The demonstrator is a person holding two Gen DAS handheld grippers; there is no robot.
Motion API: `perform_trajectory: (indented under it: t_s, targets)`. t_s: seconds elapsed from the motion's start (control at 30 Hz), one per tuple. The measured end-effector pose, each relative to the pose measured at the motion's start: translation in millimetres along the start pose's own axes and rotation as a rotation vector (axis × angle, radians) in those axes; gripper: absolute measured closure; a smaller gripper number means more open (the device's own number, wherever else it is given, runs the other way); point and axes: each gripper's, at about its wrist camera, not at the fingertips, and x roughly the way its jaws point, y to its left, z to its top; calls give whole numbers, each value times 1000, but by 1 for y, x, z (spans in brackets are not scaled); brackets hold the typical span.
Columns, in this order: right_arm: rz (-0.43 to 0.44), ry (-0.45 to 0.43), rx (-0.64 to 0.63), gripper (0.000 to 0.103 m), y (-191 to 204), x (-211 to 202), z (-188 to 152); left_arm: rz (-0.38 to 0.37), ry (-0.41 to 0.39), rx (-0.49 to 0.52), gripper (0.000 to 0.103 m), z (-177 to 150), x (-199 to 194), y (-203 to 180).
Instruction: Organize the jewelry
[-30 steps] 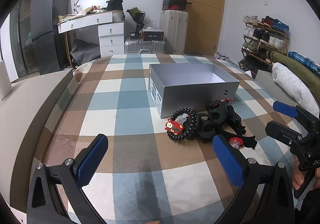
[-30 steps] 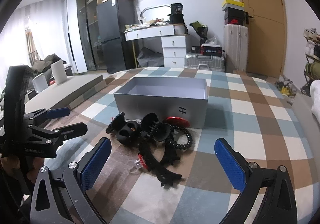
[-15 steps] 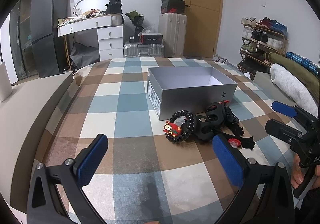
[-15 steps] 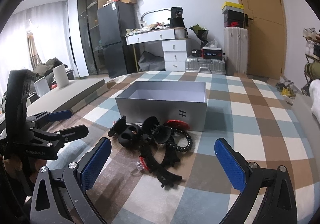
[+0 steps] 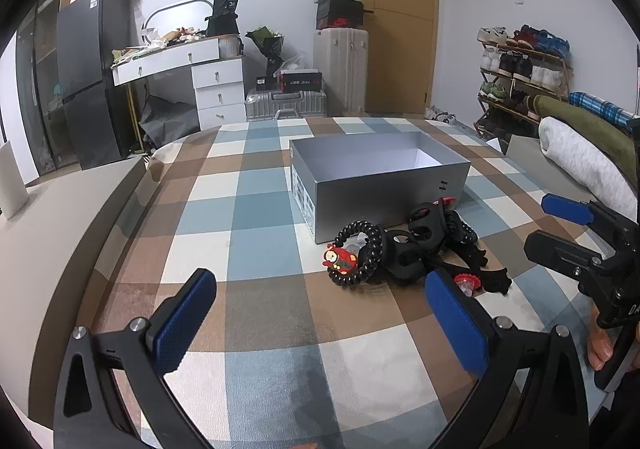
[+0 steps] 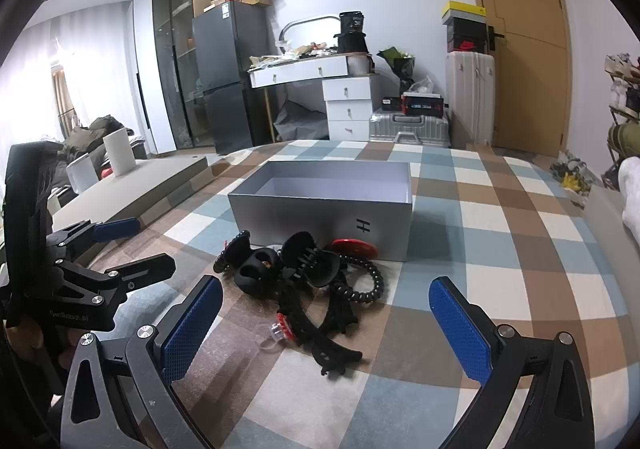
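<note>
a bed covered in a checked blanket [image 5: 260,209] of blue, brown and cream squares fills both wrist views. on it sits an open grey box [image 5: 384,185], rectangular and with nothing visible inside it, a small dark mark printed on its near wall.

just in front of the box, touching or nearly touching that wall, lies a tangled heap of hair accessories [image 6: 304,273]. in the left wrist view the nearest piece is a black coiled hair tie [image 5: 360,253] with a small red cartoon charm [image 5: 339,260] on it. behind it are black claw clips [image 5: 424,221], and a red disc-shaped piece [image 6: 354,248] leans by the box wall. a small clear ring with a red top [image 6: 280,329] lies at the near edge of the heap, beside a long black clip [image 6: 320,341].

the left gripper [image 5: 320,325] hangs low over the blanket with its blue-padded fingers [image 5: 184,317] spread wide and nothing between them; the heap lies ahead, toward its right finger. the right gripper [image 6: 328,329] is likewise spread wide and empty, with the heap just ahead, between its fingers and nearer the left one. a person's hand [image 5: 600,341] shows at the handle of the right gripper.

beyond the bed stand a white dresser [image 6: 344,97], a dark fridge [image 6: 228,73], suitcases [image 6: 408,125] and a wooden door [image 6: 528,41].
</note>
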Motion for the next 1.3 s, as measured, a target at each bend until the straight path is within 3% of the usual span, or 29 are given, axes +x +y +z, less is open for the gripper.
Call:
perform_trajectory:
  t_s: [0.8,1.3]
  targets:
    - [-40,45,22,0,-6,9,0,-8,22,-18,1,0,4,2]
    - [-130,284,37,0,-14,36,-9,-22,83,-21,1,8,16,-1]
